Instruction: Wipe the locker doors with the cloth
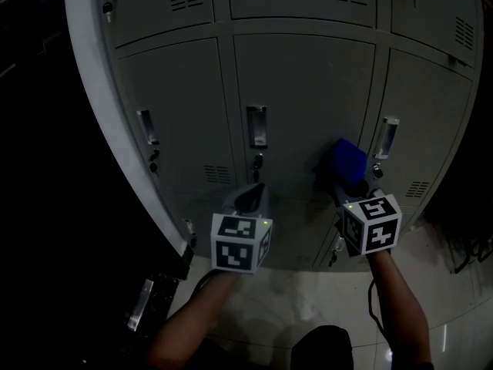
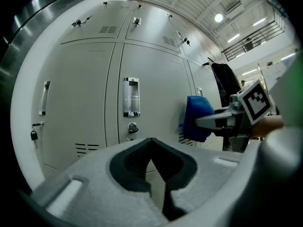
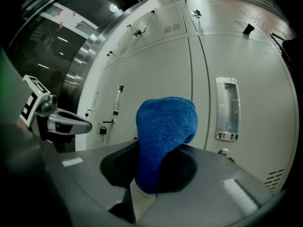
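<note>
A row of grey locker doors (image 1: 304, 91) fills the head view. A bunched blue cloth (image 1: 348, 162) is pinched in my right gripper (image 1: 348, 179), which is shut on it. The cloth is held up near the seam between the middle and right lower doors; whether it touches the metal cannot be told. In the right gripper view the cloth (image 3: 165, 124) sticks up from the jaws of the right gripper (image 3: 158, 148), with a recessed handle (image 3: 226, 109) to its right. My left gripper (image 1: 254, 193) is shut and empty, below the middle door's handle (image 1: 257, 126). The left gripper view shows this gripper (image 2: 151, 144), the cloth (image 2: 196, 118) and the handle (image 2: 131, 97).
Each lower door has a recessed handle, a keyed lock and vent slots; a key (image 1: 257, 163) hangs on the middle one. A padlock (image 2: 33, 135) hangs on the left door. A glossy tiled floor (image 1: 308, 299) lies below, with a dark object (image 1: 142, 303) at left and cables (image 1: 470, 253) at right.
</note>
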{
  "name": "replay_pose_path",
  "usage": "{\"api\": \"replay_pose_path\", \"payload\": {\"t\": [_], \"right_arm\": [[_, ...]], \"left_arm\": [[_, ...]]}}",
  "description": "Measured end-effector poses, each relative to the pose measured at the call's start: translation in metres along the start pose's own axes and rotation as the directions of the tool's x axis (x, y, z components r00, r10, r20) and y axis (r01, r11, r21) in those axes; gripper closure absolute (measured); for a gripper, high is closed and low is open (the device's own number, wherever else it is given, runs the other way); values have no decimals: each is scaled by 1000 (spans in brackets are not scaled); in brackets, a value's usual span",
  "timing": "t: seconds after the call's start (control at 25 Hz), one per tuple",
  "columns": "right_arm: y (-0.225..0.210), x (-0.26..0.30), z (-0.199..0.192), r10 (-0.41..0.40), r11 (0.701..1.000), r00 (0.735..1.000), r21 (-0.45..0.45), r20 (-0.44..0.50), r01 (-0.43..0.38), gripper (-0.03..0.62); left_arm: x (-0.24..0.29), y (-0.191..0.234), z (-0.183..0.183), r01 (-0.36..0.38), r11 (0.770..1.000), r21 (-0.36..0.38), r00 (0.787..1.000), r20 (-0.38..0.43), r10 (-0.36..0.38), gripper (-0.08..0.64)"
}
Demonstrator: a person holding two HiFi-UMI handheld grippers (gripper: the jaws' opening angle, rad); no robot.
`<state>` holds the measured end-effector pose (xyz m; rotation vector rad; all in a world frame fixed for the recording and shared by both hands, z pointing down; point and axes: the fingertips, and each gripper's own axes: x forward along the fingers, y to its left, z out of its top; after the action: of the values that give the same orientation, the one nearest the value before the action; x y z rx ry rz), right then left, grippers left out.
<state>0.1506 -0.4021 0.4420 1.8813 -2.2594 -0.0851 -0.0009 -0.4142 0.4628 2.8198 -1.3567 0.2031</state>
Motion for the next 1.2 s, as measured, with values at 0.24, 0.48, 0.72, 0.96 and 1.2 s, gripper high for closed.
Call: {"api": "replay_pose_path", "payload": {"t": [0.24, 0.48, 0.72, 0.96, 1.2], "right_arm": [[97, 23, -11, 138, 988, 988, -77, 65, -133, 522], [169, 62, -34, 252, 967, 965, -66, 77, -248, 522], [191, 95, -54, 242, 970, 969, -46, 45, -240, 522], [184, 103, -54, 210, 978, 977, -20, 41, -209, 522], [156, 89, -57, 166, 986, 985, -31, 37, -165, 522]], "left_arm": [[-14, 23, -17, -53, 998, -16, 999, -1, 53, 560], [-34, 40, -36, -93, 995, -37, 996, -19, 93, 560], [-50, 40, -46, -101, 994, -31, 995, -25, 100, 560], [-55, 40, -50, -97, 995, -21, 995, -26, 97, 560], [-44, 31, -43, -75, 997, -32, 997, -9, 75, 560]]}}
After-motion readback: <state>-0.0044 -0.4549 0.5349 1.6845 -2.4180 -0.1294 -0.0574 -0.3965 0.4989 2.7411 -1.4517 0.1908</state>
